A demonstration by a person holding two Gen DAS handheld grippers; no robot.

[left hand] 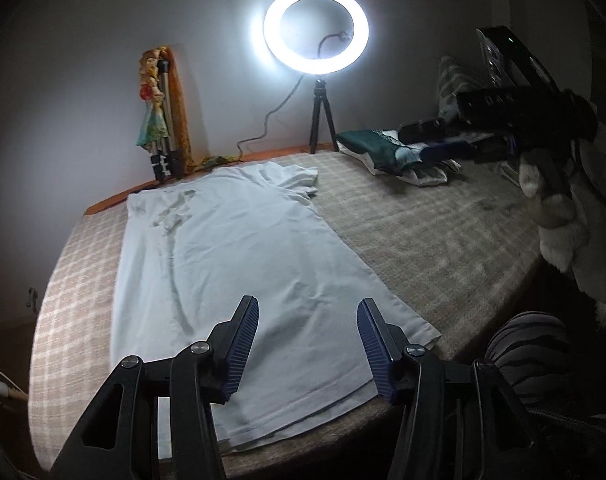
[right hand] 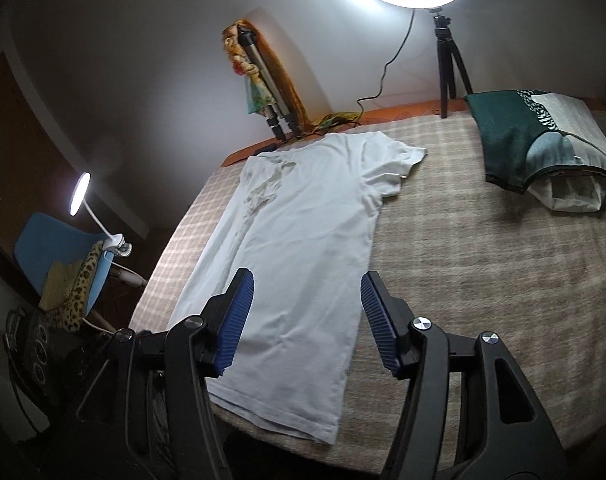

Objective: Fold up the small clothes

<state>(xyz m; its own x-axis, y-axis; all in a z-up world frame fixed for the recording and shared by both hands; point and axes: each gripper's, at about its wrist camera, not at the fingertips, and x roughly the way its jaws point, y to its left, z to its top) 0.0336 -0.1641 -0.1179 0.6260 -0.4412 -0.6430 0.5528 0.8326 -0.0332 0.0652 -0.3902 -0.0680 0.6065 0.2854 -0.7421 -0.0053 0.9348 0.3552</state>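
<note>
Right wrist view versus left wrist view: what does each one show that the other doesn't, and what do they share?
Only the right wrist view shows the clip-on lamp, the blue chair and the leopard-print cloth draped on it, off the bed's left side. Only the left wrist view shows the right gripper from outside, hanging over the folded pile, and a striped knee. Both show the white T-shirt laid flat on the checked bedcover, the ring light on its tripod, and open jaws holding nothing; the left gripper hovers near the hem.
</note>
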